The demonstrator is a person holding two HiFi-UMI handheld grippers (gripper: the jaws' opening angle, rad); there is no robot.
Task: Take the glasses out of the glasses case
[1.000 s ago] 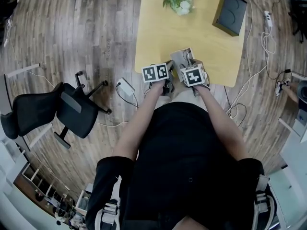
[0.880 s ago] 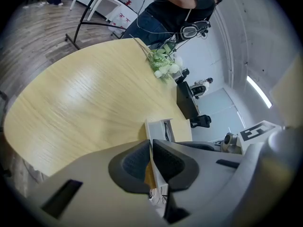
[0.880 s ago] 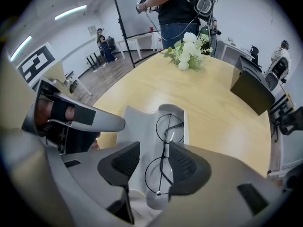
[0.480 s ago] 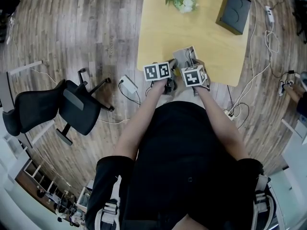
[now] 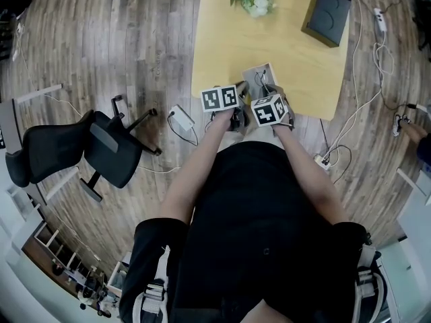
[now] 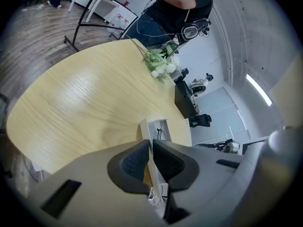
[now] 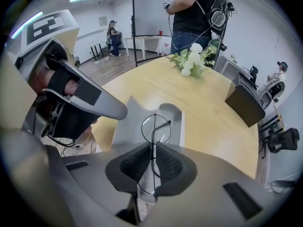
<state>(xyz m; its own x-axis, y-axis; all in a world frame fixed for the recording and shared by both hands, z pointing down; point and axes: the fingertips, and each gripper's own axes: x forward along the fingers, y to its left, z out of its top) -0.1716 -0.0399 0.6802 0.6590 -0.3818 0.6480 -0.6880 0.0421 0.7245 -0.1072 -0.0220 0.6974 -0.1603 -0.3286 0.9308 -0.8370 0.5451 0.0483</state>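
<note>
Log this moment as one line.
left hand-held gripper: shut on glasses case | right hand-held gripper: jaws just closed on glasses

At lower centre, the left gripper's [image 6: 150, 144] dark ribbed jaws pinch the thin side wall of a pale grey open glasses case [image 6: 161, 125] on a light wooden table [image 6: 85, 103]; a white-flowered bouquet [image 6: 160, 68] lies at upper centre.

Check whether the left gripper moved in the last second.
No. The left gripper keeps its spot at the table's near edge, clamping the glasses case.
</note>
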